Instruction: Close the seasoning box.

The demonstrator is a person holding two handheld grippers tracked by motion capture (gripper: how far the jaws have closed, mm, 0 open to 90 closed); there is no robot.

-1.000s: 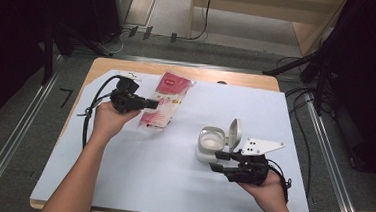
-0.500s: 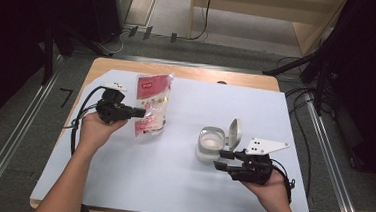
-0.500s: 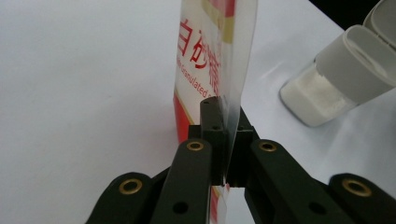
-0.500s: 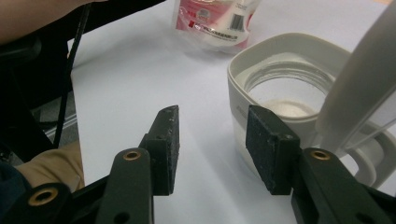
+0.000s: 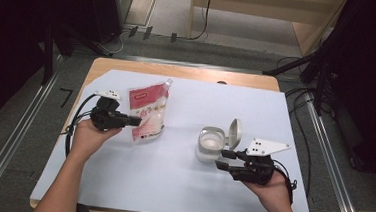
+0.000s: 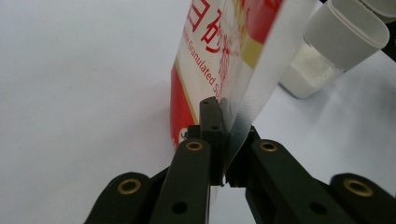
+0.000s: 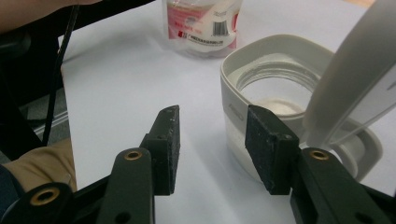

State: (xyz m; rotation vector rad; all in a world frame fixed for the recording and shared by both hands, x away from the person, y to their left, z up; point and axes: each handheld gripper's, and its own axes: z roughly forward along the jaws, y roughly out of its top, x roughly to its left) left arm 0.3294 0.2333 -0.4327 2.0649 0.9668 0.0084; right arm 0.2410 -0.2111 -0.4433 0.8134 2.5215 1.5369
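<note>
A: Starting at the left, why is the left gripper (image 5: pixel 134 121) pinching the sugar bag (image 5: pixel 149 111) that way?

B: Its jaws are closing flat on the bag's clear side seam, as the left gripper view shows (image 6: pixel 219 140). That thin sealed edge is giving the pads something firm to bite, so I judge the bag is being carried upright to keep the sugar from spilling.

A: Which way is the bag pointing?

B: It is standing over the left part of the white sheet (image 5: pixel 170 185), its long axis running bottom to top, its top corner leaning up and away from the person, toward the table's far edge.

A: And to the right?

B: The container (image 5: pixel 210 142) is sitting with its lid (image 5: pixel 234 134) flipped up, mouth facing upward, likely waiting for a pour. The right gripper (image 5: pixel 225 158) is hovering just beside it, jaws standing apart with nothing between them (image 7: pixel 212 149), probably ready to steady it.
</note>
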